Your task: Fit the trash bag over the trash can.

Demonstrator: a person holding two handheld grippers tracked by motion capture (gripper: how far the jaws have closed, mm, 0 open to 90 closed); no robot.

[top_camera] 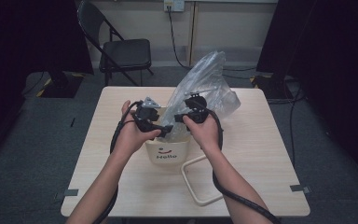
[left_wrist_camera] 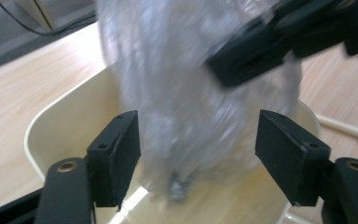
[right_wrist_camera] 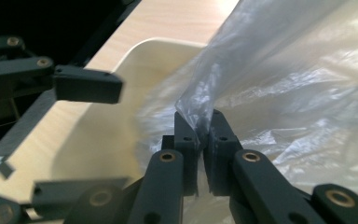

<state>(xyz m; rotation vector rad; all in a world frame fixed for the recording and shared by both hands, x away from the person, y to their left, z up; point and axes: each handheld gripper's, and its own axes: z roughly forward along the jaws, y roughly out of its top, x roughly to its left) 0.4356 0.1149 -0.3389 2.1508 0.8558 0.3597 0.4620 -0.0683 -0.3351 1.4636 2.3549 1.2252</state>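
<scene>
Two forearms come in from the bottom of the high view and meet over the middle of the light wooden surface (top_camera: pixel 261 154), hands close together above a cream bin (top_camera: pixel 167 151) with a smile and "Hello" on its front. The left hand (top_camera: pixel 133 135) is turned inward, holding the left gripper (top_camera: pixel 161 132) at the bin's rim, pointing to the right. In the left gripper view its jaws stand wide apart, one on each side of the clear plastic bag (left_wrist_camera: pixel 191 93), which hangs down into the bin (left_wrist_camera: pixel 60 121) between them; they are not closed on it.

The right hand (top_camera: pixel 205 130) sits just across the rim, its wrist bent slightly down, with the right gripper (top_camera: pixel 181 115) pointing left toward the other one. In the right gripper view its jaws are pressed together on a fold of the bag (right_wrist_camera: pixel 298 93), pinching the film right at the fingertips (right_wrist_camera: pixel 186 135), above the bin's inner wall (right_wrist_camera: pixel 121 107).

The bag (top_camera: pixel 203 79) rises from the bin's mouth and billows up and away toward the far side of the surface. A cream loop handle (top_camera: pixel 200 179) lies flat on the surface just right of the bin, under the right forearm. A black folding chair (top_camera: pixel 121 51) stands on the floor beyond the surface.
</scene>
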